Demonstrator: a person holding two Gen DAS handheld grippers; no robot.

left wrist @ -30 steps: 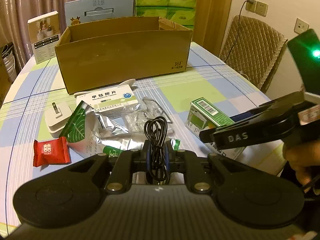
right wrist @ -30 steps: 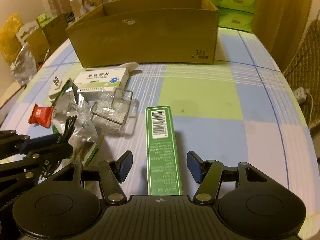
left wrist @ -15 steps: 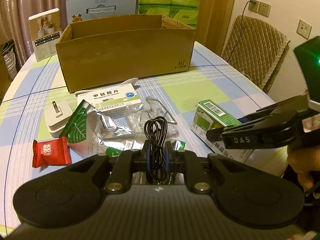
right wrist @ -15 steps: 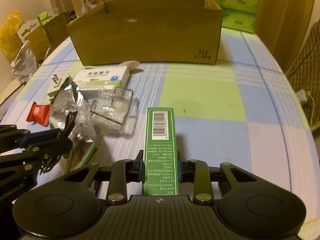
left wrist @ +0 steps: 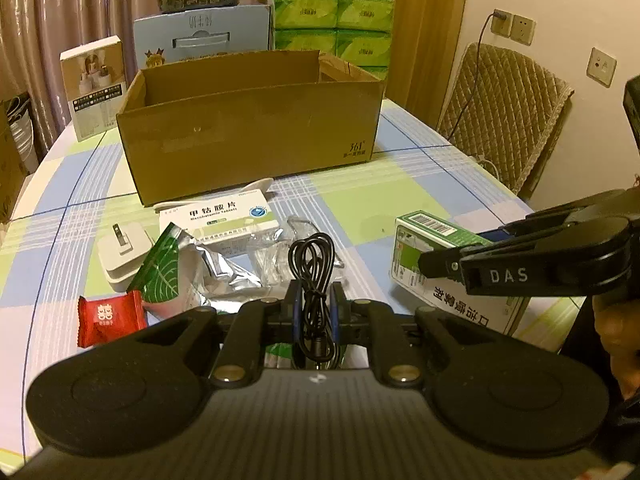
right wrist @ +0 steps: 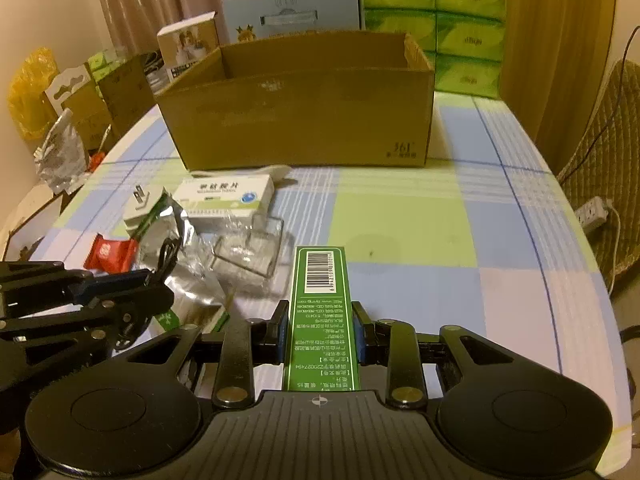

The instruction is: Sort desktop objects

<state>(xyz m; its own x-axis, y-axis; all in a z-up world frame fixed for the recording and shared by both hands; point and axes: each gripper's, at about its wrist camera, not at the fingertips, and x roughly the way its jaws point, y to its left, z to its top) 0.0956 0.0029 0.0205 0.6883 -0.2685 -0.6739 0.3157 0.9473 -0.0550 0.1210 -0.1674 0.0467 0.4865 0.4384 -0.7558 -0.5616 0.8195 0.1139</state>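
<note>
Right wrist view: your right gripper (right wrist: 320,334) pinches the long green box (right wrist: 320,312) by its two long sides, barcode end pointing toward the cardboard box (right wrist: 296,120). Ahead and right of it, the checkered tablecloth (right wrist: 420,220) lies bare up to the carton's front wall and out to the table's curved right edge, so that lane is open. Left of the green box sits clutter: a clear plastic tray (right wrist: 248,254), crumpled foil packaging (right wrist: 160,232), a white medicine box (right wrist: 226,196), a white plug adapter (right wrist: 138,210) and a red candy packet (right wrist: 108,254).

Left wrist view: your left gripper (left wrist: 314,312) is pressed together on a coiled black cable (left wrist: 314,276), loops sticking up past the pads. It hangs over the foil pile, the medicine box just beyond. The carton's top is open, front wall facing you; a white spoon-like piece (left wrist: 260,184) lies at its base. Tissue packs (left wrist: 332,28) and a blue carton (left wrist: 200,32) crowd behind its far wall. The green box shows at right, tilted, near the table's right edge.
</note>
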